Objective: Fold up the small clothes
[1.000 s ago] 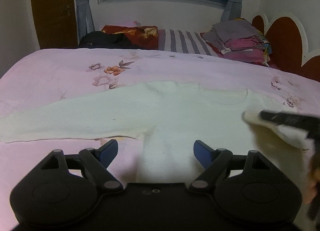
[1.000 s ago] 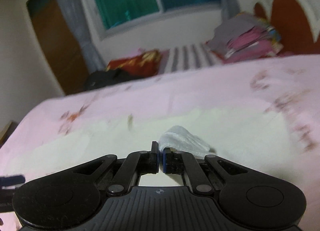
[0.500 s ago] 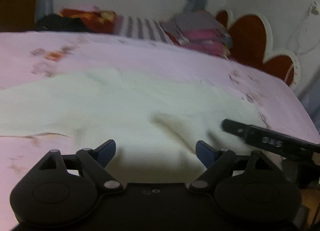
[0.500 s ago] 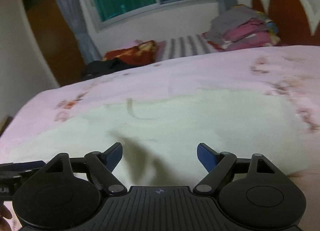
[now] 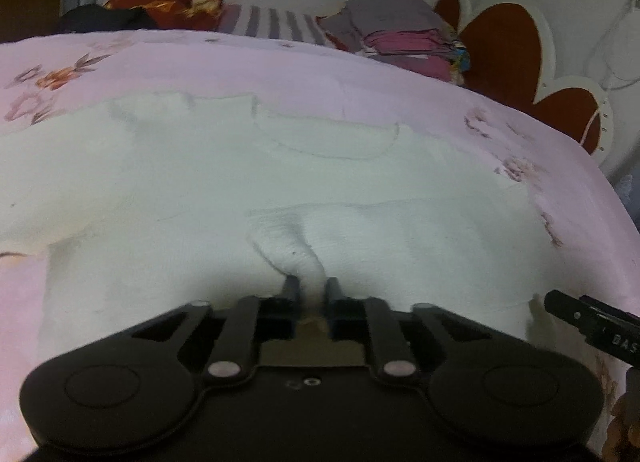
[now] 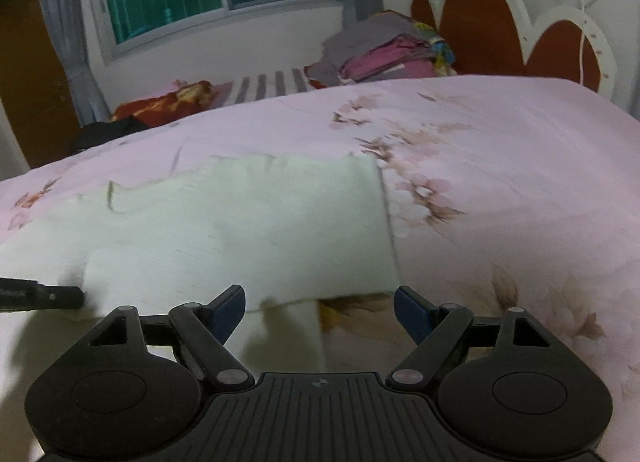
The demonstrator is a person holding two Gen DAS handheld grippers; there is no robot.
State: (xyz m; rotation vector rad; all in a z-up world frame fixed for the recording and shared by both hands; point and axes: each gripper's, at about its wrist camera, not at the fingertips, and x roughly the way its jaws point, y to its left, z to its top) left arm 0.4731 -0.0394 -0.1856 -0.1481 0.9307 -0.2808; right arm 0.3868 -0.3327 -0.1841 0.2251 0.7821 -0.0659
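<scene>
A white knit sweater (image 5: 208,166) lies flat on the pink floral bedspread (image 5: 160,62), its neckline toward the far side and one sleeve folded across the body. My left gripper (image 5: 310,288) is shut on a pinched ridge of the sweater's cloth near its lower middle. The right gripper's finger (image 5: 588,322) shows at the right edge of the left wrist view. In the right wrist view the sweater (image 6: 240,222) ends in a straight right edge. My right gripper (image 6: 320,304) is open and empty over the sweater's lower right corner.
A stack of folded clothes (image 6: 384,52) sits at the head of the bed beside a striped pillow (image 6: 268,84) and a red patterned cloth (image 6: 168,100). A red and white headboard (image 6: 516,34) stands at the right. Bare bedspread (image 6: 520,190) lies right of the sweater.
The right gripper let go of the sleeve it carried, opened, and moved to the sweater's right edge. The left gripper moved forward and closed on the sweater's cloth.
</scene>
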